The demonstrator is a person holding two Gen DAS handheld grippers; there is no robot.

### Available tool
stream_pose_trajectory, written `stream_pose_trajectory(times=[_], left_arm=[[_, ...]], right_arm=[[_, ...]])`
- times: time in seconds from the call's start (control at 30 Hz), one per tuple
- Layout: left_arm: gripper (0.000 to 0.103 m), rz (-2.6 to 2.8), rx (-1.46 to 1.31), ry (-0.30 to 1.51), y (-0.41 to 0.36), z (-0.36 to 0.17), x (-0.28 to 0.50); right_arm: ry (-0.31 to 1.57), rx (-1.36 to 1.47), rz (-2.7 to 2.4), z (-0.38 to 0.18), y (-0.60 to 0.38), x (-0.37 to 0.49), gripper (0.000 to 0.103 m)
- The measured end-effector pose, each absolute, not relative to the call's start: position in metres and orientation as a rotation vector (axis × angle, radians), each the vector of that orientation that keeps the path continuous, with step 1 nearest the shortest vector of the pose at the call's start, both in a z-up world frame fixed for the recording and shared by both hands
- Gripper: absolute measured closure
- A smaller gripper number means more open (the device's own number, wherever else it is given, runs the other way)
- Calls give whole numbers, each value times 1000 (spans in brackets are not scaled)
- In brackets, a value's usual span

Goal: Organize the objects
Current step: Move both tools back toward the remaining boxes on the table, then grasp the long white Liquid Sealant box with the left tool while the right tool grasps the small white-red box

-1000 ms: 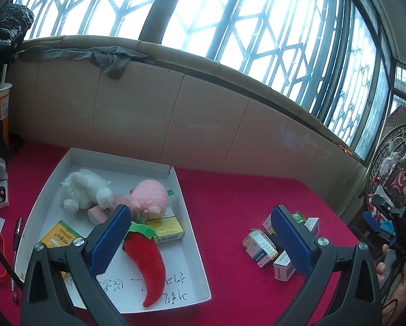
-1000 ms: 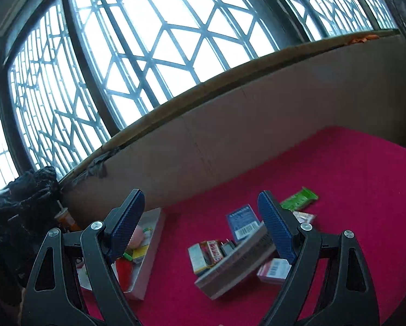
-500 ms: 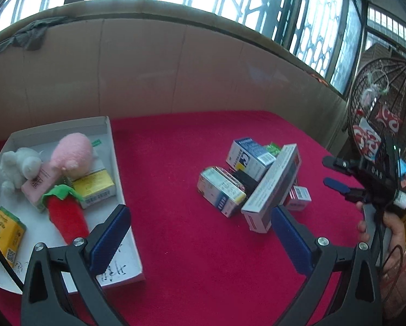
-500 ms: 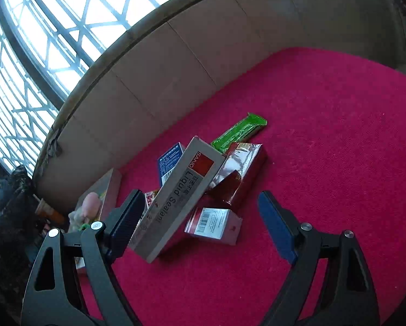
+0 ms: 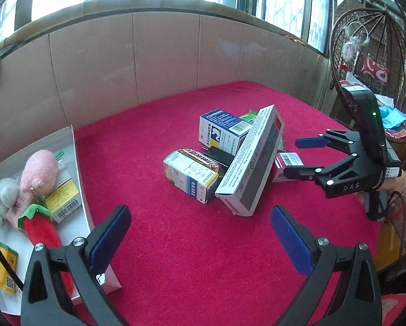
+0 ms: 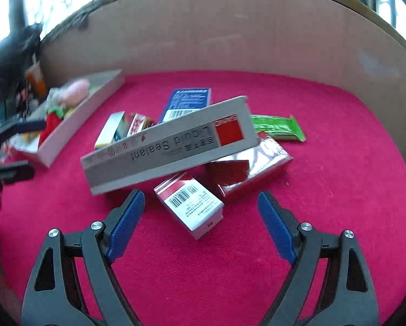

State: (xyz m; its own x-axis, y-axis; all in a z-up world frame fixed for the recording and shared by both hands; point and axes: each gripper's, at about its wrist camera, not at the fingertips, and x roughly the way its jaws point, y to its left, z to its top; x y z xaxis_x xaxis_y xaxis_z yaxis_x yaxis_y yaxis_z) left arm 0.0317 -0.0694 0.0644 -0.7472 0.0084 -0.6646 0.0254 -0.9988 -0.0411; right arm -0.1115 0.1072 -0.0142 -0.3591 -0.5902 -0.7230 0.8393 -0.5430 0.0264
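With jaws spread and empty, the right gripper (image 6: 200, 224) hangs just short of the small red-and-white carton (image 6: 190, 206), the nearest piece of the pile on the red table (image 6: 339, 190). Take that carton first: it lies free. Square the jaws across its narrow sides before closing. Avoid the long sealant box (image 6: 170, 146) leaning on the pile behind it; disturbing it may topple it. The left gripper (image 5: 200, 233), jaws also spread and empty, waits near the white tray (image 5: 75, 157).
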Motion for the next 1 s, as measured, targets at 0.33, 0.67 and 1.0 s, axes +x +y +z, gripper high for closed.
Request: stream_pose_trajectory(times=[0.33,0.67,1.0], left_arm=[[0,-2951,1165,-219,-40,66,8],[0,-3025,1279,-410,5,50,-31],[0,-3084,1363,-220,11,37,-48]], right_arm=[[536,908,-1892,-33,90,-105,62],[335,1012,-2100,-27,169,-100,71],[166,1025,-2173,-31,214,-103,70]])
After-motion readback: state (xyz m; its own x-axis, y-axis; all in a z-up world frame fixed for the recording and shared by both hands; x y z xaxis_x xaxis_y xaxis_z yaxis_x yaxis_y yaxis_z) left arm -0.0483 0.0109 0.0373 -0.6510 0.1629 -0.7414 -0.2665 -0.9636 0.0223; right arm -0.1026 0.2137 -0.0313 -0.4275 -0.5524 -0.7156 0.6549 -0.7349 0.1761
